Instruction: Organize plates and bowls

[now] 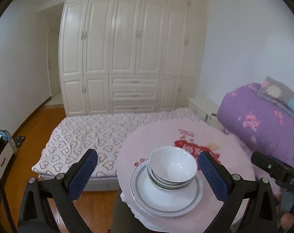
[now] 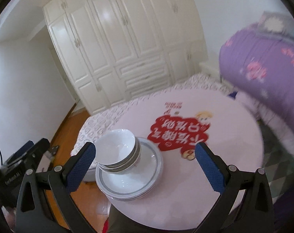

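From the left wrist view, my left hand-held gripper (image 1: 147,163) stands wide apart with nothing between its blue pads (image 1: 82,174). Below it, a stack of bowls (image 1: 172,168) sits nested on a stack of plates (image 1: 166,192), toward the plates' far side. I cannot count either stack surely; only rims show under the top pieces. The top bowl looks empty. The plates rest near the close edge of the round pink worktop (image 1: 185,134), whose red print is partly covered by the bowls. At the right edge, part of the right hand-held gripper (image 1: 277,170) is cut off. A purple quilt (image 1: 263,120) is blurred behind it.

From the right wrist view, my right hand-held gripper (image 2: 145,161) is also spread wide, holding nothing. The bowls (image 2: 117,147) lean slightly on the plates (image 2: 131,180), at the worktop's (image 2: 214,120) left edge. The red print shows here, its lettering upside down and soft. The quilt (image 2: 263,62) is smeared by blur. The bed (image 2: 100,120) is mostly hidden behind the worktop.
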Demonstrator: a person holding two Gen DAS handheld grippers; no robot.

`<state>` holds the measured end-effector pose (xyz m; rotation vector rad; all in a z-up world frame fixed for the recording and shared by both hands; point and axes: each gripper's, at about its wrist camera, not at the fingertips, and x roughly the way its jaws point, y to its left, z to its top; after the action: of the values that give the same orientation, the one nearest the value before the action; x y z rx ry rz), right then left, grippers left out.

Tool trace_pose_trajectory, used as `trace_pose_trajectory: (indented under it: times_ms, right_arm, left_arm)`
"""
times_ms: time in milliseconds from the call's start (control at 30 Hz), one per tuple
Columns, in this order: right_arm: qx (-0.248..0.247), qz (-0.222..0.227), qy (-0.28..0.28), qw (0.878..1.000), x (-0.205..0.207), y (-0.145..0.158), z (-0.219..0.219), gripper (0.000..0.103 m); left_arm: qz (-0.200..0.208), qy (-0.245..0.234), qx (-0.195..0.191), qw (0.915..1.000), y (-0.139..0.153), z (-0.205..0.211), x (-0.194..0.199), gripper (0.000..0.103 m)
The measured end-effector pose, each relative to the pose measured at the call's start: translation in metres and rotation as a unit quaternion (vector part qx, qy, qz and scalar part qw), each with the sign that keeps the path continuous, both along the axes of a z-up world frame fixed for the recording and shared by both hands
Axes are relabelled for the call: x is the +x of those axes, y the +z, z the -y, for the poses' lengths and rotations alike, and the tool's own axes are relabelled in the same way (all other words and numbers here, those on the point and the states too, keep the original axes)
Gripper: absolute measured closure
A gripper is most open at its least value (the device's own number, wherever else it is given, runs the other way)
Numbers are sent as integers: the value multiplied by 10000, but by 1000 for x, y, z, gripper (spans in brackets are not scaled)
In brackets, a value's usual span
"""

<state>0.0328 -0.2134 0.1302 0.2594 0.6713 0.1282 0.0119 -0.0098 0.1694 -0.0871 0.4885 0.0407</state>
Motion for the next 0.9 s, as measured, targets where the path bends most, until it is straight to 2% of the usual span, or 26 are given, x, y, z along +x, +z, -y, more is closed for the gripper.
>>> trace_pose_trajectory:
  times_ms: [133, 400, 533, 733, 900]
  right_arm:
    - [-238, 301, -98, 9992, -31, 12, -6, 0]
    - [-629, 642, -260, 9956, -73, 21, -21, 0]
    - [-762, 804, -423, 9929, -87, 24, -24, 0]
    - [-924, 879, -541, 9904, -103, 22, -31, 0]
    - [-1041, 936, -580, 9885, -107, 22, -36, 0]
  left_arm:
    - [261, 7, 18, 9997, 4, 7, -42, 1]
    - [521, -114, 213, 9983, -11, 20, -116, 1]
    - [595, -144, 207, 9979, -13, 20, -132, 1]
    - [752, -199, -35, 9970, -17, 7, -159, 1]
    - [844, -209, 83, 9962, -20, 2, -180, 1]
